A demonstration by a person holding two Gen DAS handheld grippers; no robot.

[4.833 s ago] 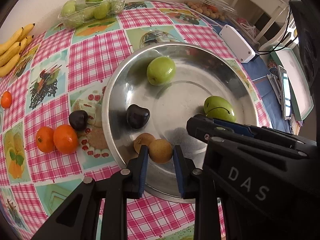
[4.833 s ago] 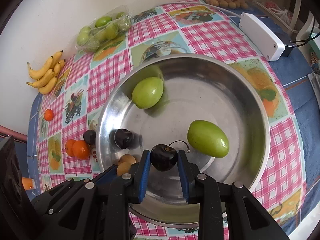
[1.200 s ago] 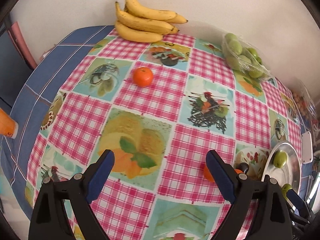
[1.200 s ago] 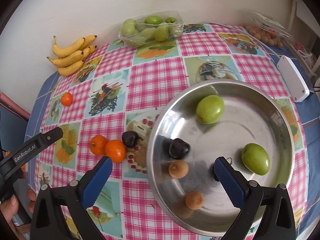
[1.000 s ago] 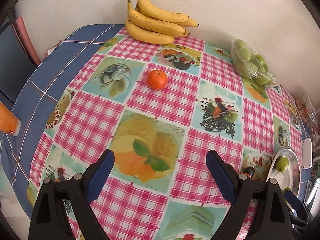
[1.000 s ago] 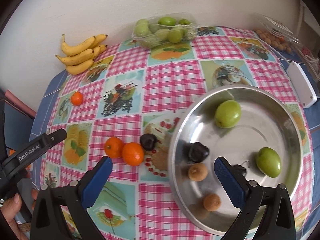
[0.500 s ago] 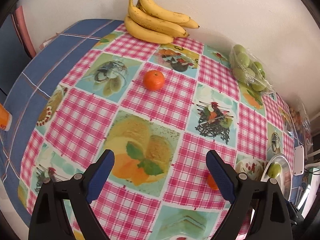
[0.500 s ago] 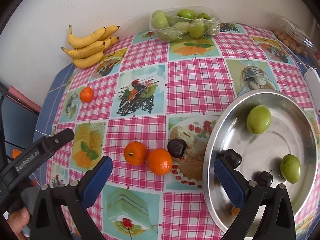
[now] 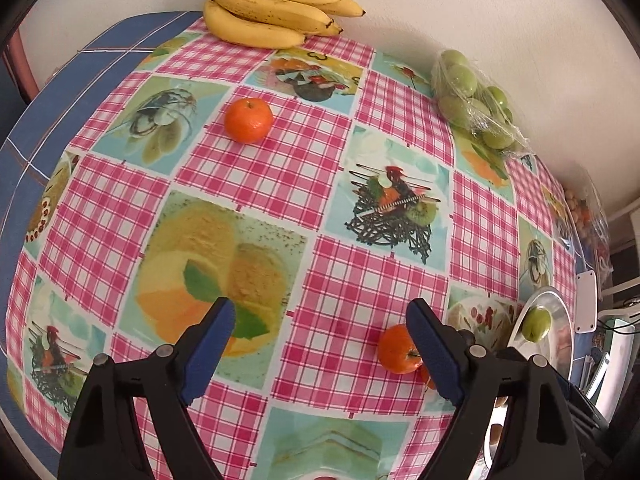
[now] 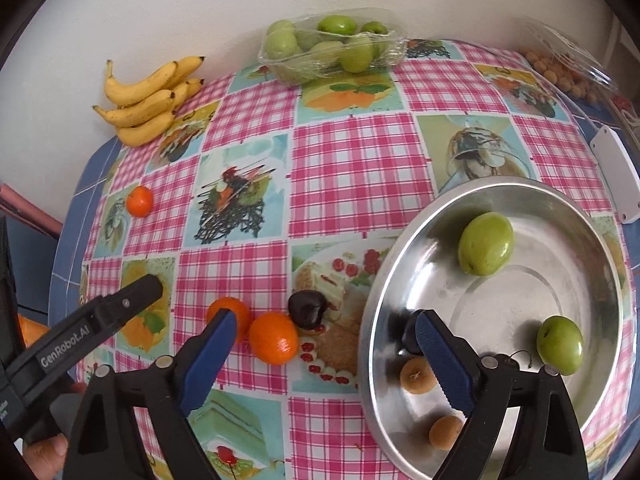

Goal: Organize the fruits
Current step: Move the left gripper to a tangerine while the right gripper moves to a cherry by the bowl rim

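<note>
Both grippers hang above the tabletop (image 10: pixel 352 168), which wears a pink checked cloth with food pictures. The left gripper (image 9: pixel 320 344) has its fingers (image 9: pixel 208 340) spread wide and grasping nothing, aimed over the cloth toward the wall; a tangerine (image 9: pixel 396 348) sits just inside its right-hand finger, with a second one half hidden behind that finger. The right gripper (image 10: pixel 324 356) is likewise released, its fingers straddling the edge of the steel bowl (image 10: pixel 372 304). Between them lie an orange tangerine (image 10: pixel 274 338) and a dark plum (image 10: pixel 306 309), touching or nearly so, just beside the bowl's rim; another tangerine (image 10: pixel 228 312) is partly covered by the left-hand fingertip. In the bowl are two green fruits (image 10: pixel 486 244), two small brown fruits (image 10: pixel 416 376) and a dark fruit largely hidden behind the right-hand finger. A lone tangerine (image 9: pixel 248 120) lies well apart, near the bananas (image 9: pixel 272 12) by the wall. A wrapped tray of green fruit (image 10: pixel 332 48) sits at the far edge, and a white box (image 10: pixel 614 176) lies beside the bowl.
</note>
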